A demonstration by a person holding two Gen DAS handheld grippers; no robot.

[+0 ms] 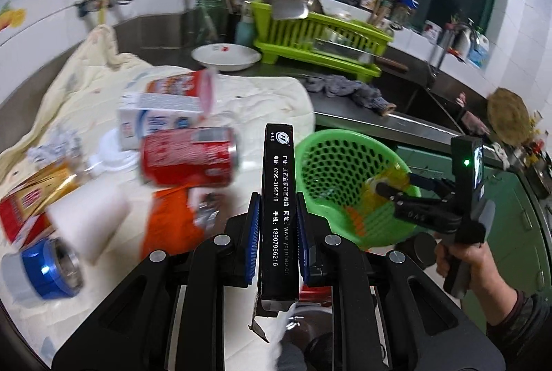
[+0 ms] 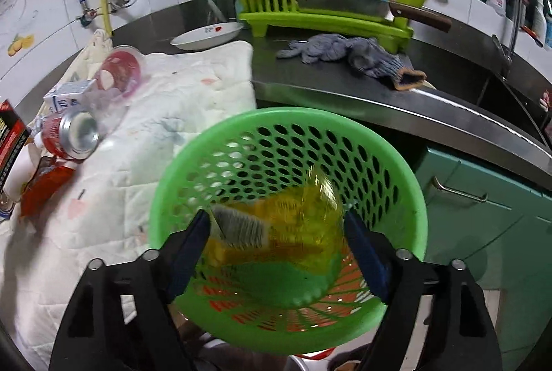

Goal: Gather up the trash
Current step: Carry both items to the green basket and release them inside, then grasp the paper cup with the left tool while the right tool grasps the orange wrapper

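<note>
Here a slim black rectangular cardboard box point(image 1: 278, 198) printed with white text is clamped across its narrow sides by the left hand-held gripper point(image 1: 277, 226), above the cloth-covered surface point(image 1: 262, 95) near its front edge. It is judged light, stiff and easily crushed, so a hold across the narrow faces near one end should serve. The right hand-held gripper point(image 2: 276, 253) is spread wide over the round green perforated plastic basket point(image 2: 286, 129), which hangs off the front edge; a translucent yellow plastic container point(image 2: 310, 215) lies inside, between the fingers but not pressed by them. Toward the left edge more trash is scattered: a dented red aluminium can point(image 1: 189, 155), a white and blue carton point(image 1: 155, 119) and a blue and silver tin point(image 1: 45, 271). The cans are judged light and prone to roll. Nothing is seen between the box and the basket except the right hand-held gripper itself.
</note>
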